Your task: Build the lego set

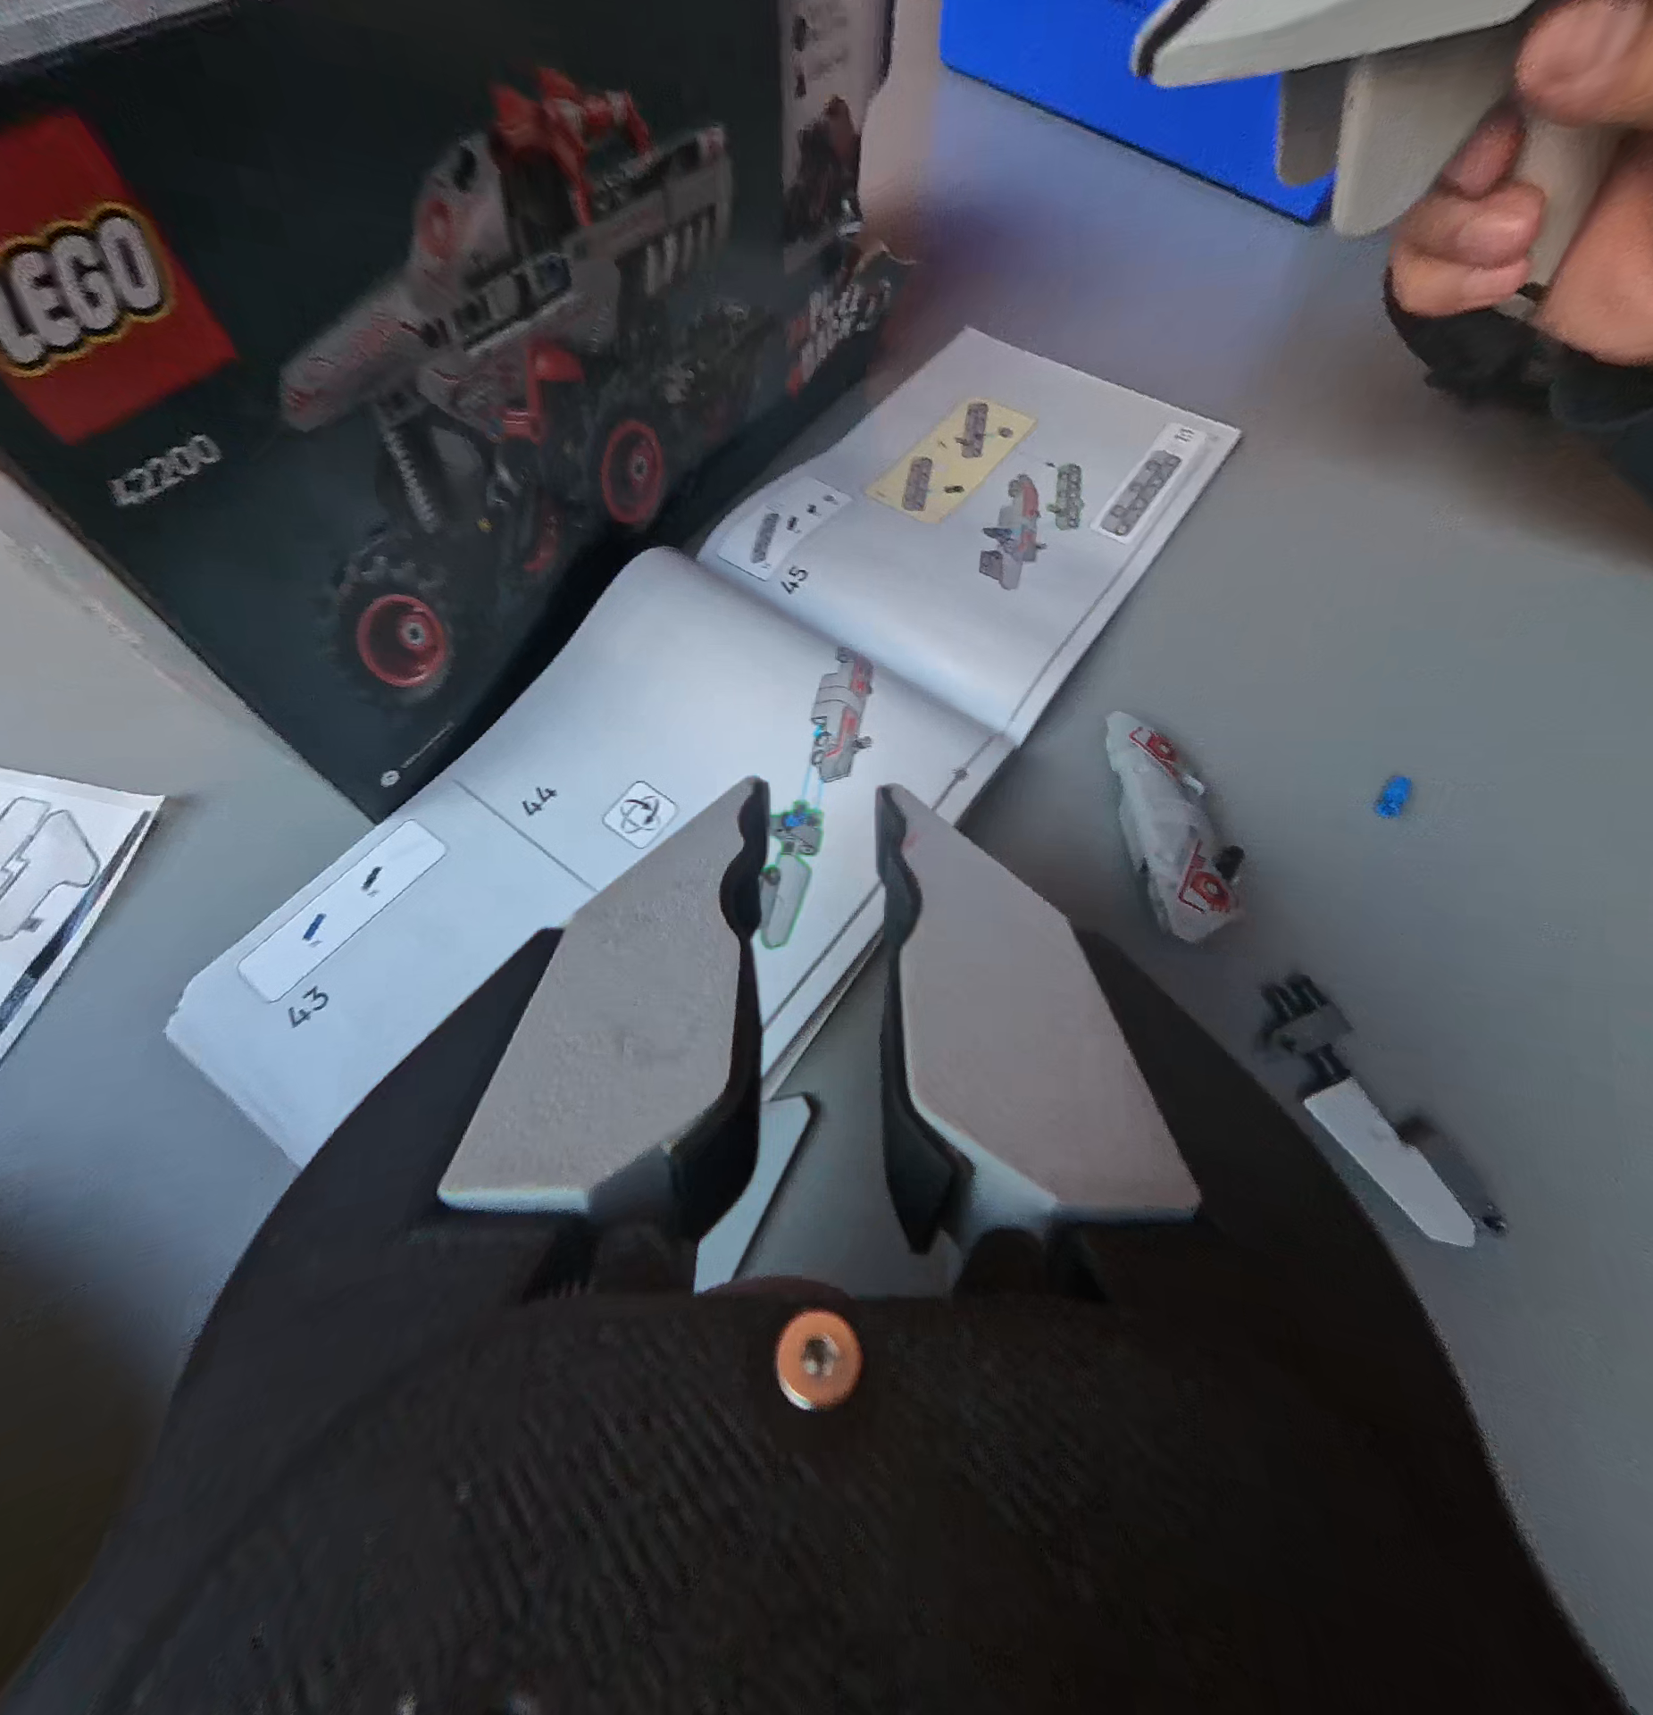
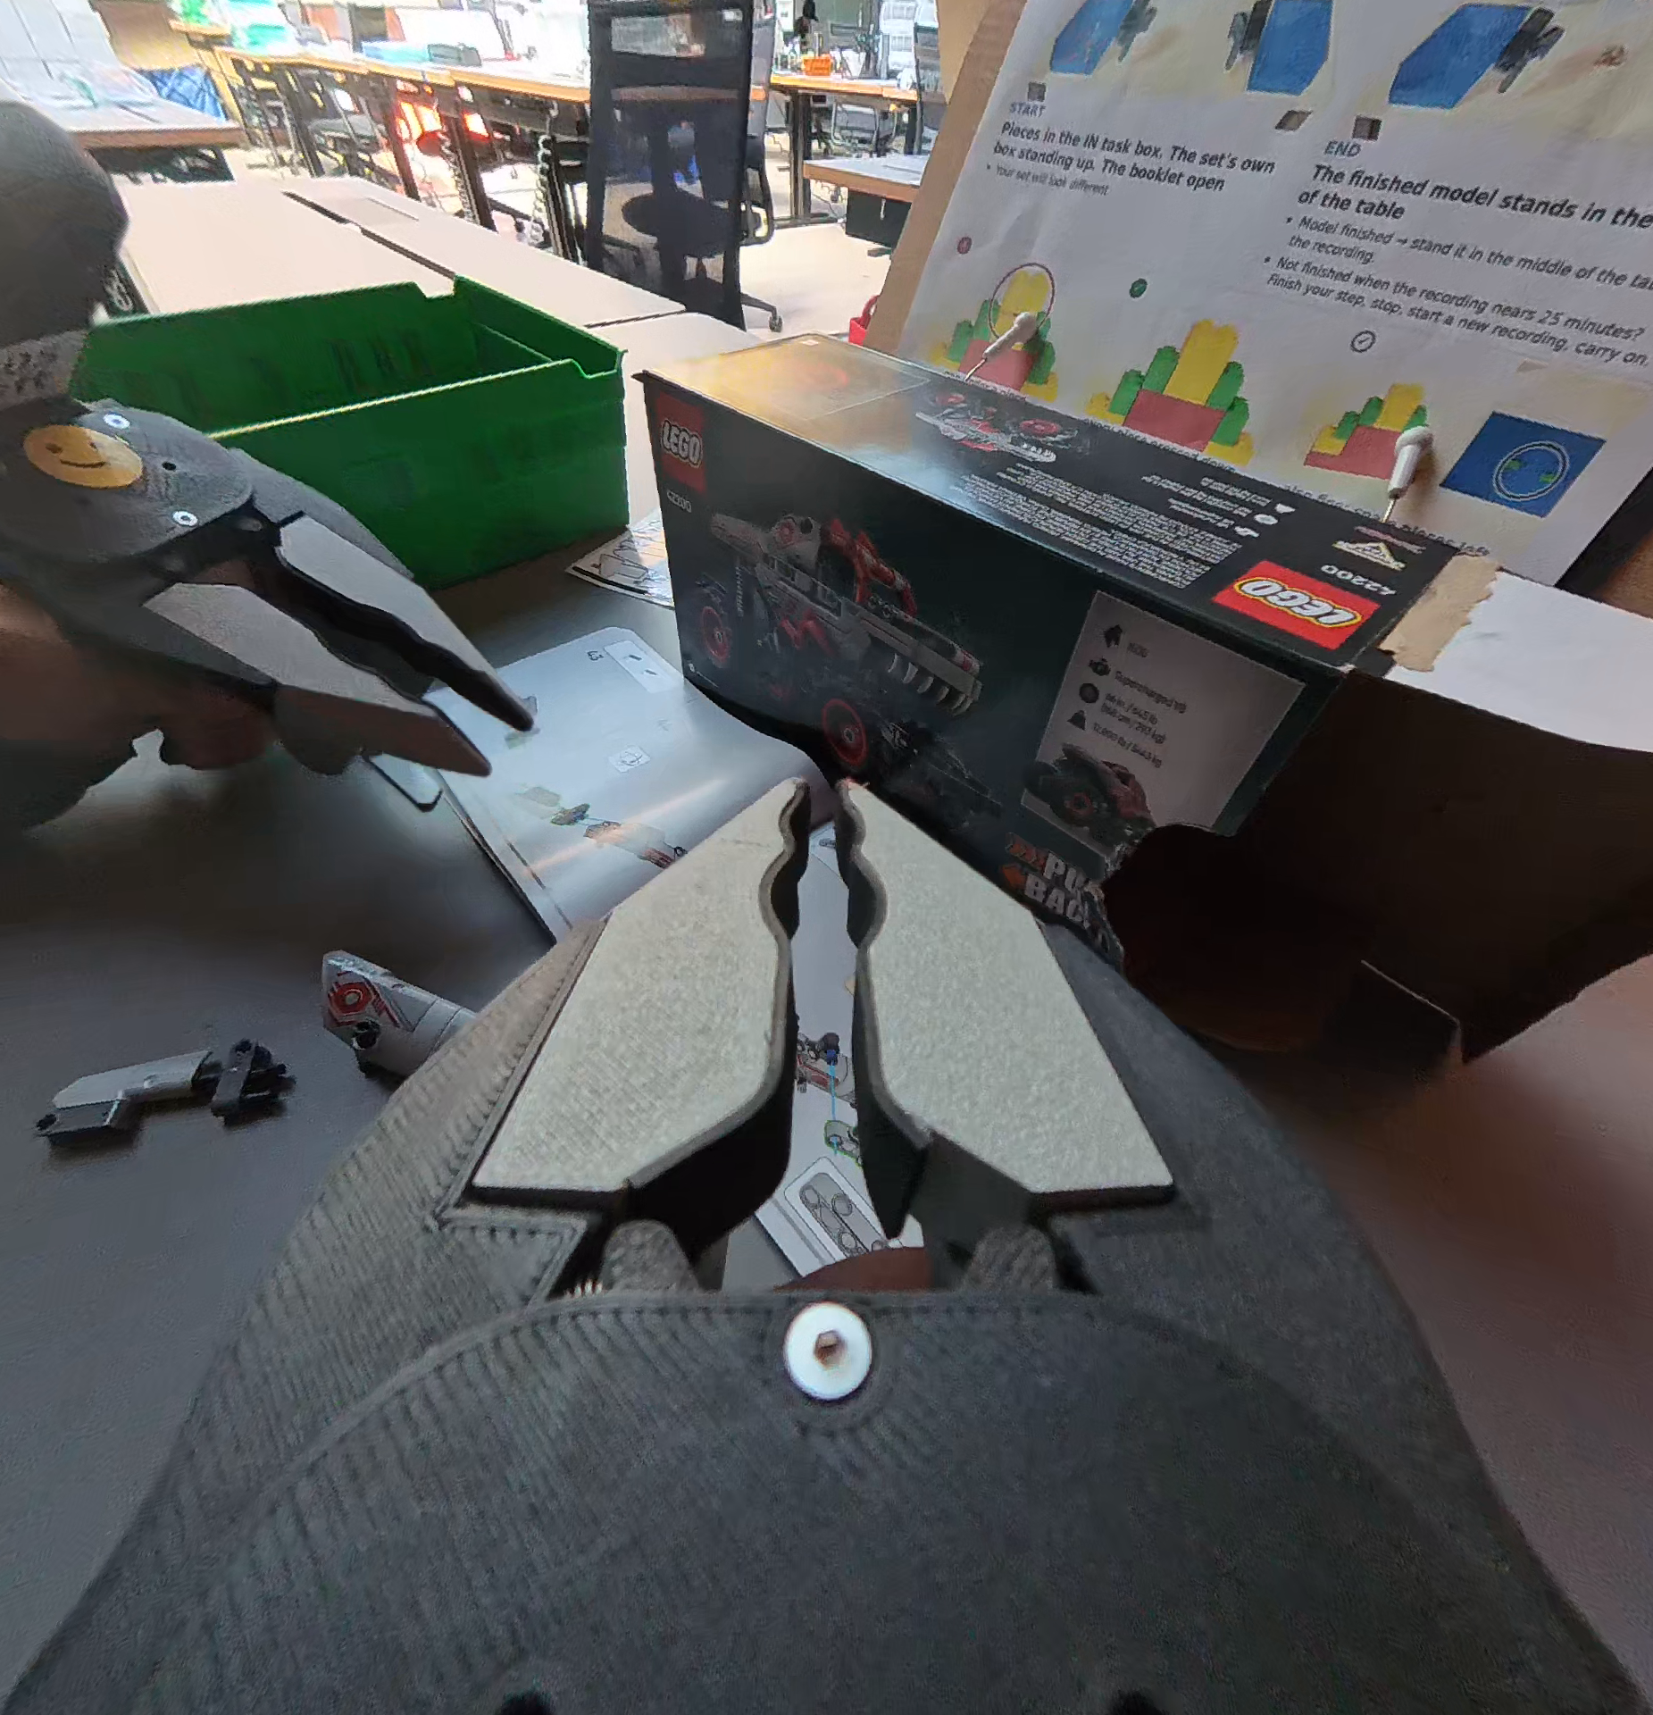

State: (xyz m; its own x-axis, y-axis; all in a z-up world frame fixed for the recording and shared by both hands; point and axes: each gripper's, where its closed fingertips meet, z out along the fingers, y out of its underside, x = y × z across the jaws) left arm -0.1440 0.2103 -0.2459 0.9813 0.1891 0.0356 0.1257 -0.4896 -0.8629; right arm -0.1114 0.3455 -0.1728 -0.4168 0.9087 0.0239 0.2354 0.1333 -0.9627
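Observation:
My left gripper [image 1: 822, 800] is open and empty, hovering over the open instruction booklet [image 1: 674, 705]. It also shows in the right wrist view [image 2: 505, 742], with its tips above the booklet [image 2: 609, 742]. My right gripper [image 2: 822, 796] is empty, with only a narrow gap between its fingers, and it hangs above the booklet's near page. A white and red Lego subassembly [image 1: 1170, 826] [image 2: 386, 1012] lies on the table beside the booklet. A grey panel with a black piece [image 1: 1370, 1114] [image 2: 154, 1086] and a small blue pin [image 1: 1391, 796] lie near it.
The black Lego set box [image 1: 386, 371] [image 2: 989, 603] stands behind the booklet. A green bin [image 2: 386, 399] sits at the back left and a blue bin [image 1: 1082, 102] at the far side. A sticker sheet [image 1: 34, 882] lies at the left. A cardboard stand with a poster [image 2: 1360, 232] is behind the box. Some 15 cm of space lies between my two pairs of fingers.

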